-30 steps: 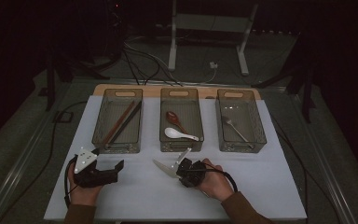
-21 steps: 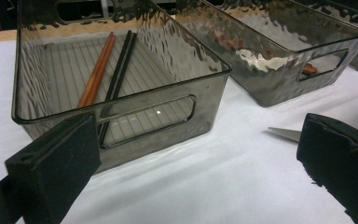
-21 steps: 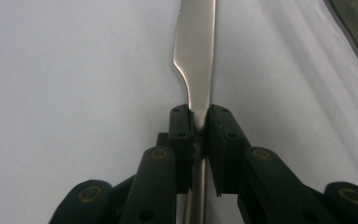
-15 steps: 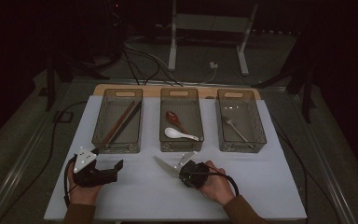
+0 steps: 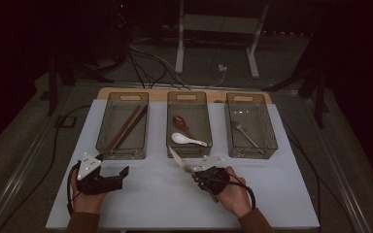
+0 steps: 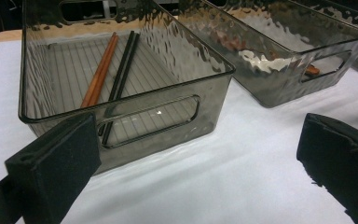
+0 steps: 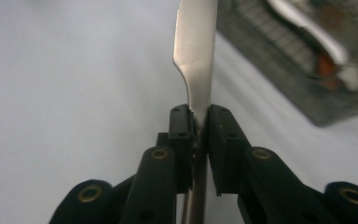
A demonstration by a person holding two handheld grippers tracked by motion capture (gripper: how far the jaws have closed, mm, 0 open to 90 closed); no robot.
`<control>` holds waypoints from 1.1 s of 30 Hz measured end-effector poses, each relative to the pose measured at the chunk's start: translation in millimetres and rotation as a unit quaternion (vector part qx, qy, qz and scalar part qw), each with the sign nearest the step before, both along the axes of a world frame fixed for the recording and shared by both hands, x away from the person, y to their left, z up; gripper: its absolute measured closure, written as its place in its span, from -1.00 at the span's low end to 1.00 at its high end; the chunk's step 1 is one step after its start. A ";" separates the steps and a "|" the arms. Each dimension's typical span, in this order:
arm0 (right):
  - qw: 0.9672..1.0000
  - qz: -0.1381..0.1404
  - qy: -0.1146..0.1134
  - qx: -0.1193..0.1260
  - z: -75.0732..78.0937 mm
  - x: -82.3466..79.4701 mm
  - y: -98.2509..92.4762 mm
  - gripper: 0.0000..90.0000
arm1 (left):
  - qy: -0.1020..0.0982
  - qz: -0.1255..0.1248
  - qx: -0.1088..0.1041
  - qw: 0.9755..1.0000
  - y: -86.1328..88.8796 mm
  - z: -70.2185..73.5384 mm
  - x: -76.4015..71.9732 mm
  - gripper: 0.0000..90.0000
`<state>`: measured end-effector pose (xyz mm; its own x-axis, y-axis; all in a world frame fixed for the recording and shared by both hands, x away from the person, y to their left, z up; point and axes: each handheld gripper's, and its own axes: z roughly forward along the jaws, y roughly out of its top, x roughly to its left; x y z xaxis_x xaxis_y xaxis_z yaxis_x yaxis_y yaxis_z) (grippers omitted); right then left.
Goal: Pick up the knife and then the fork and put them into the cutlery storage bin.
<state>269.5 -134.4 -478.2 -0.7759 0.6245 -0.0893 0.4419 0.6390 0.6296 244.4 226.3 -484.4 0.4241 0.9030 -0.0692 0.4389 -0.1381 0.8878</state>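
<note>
- Looking at the knife point(image 7: 196, 51) first: it sat pinched between the right gripper point(image 7: 197, 122) pads, gripped low on the metal with the blade running straight out past the fingertips.
- In the high view the knife point(image 5: 179, 159) pointed up and to the left from the right gripper point(image 5: 197, 171), its long axis on a diagonal, tip just short of the near wall of the middle bin point(image 5: 190, 151).
- So the thing to watch was that diagonal: the blade wasn't lined up with any bin's long side, which all ran away from the person.
- Middle bin was the closest one to the tip, and it already had a white spoon point(image 5: 187, 140) and a brown spoon point(image 5: 181, 123) in it.
- Right bin point(image 5: 251, 153) held a fork point(image 5: 245, 134), off to the other side of the hand, a bit further away.
- Left bin point(image 5: 122, 154) had the chopsticks point(image 5: 127, 127), well apart from the knife.
- Left gripper point(image 5: 110, 175) sat near the left bin with its jaws wide open, nothing between them; its own camera looked at the left bin point(image 6: 121, 109) and chopsticks point(image 6: 112, 70).
- My guess: right hand was the one doing the job, left just parked.
</note>
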 end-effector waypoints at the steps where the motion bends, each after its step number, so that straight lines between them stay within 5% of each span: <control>1: 1.000 -0.007 -0.003 0.005 1.5 0.4 -3.5 0.80 | 0.000 0.000 0.000 1.000 0.0 -0.2 0.1 -0.99; 10: 0.995 -0.081 -0.030 0.048 12.3 7.2 -46.1 0.79 | 0.001 0.000 0.000 1.000 -0.4 -0.5 0.3 -0.99; 23: 0.977 -0.188 -0.050 0.081 17.7 17.7 -111.8 0.79 | 0.002 -0.002 0.000 1.000 -1.8 -1.2 1.0 -0.99; 33: 0.966 -0.237 -0.059 0.085 17.2 30.2 -134.9 0.79 | 0.002 -0.002 0.000 1.000 -1.9 -1.1 1.3 -0.99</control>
<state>299.6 -269.2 -461.0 -0.3905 0.9203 -0.0237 0.5785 0.2653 0.7714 245.7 224.4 -485.5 0.4274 0.9013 -0.0701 0.4415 -0.1405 0.8862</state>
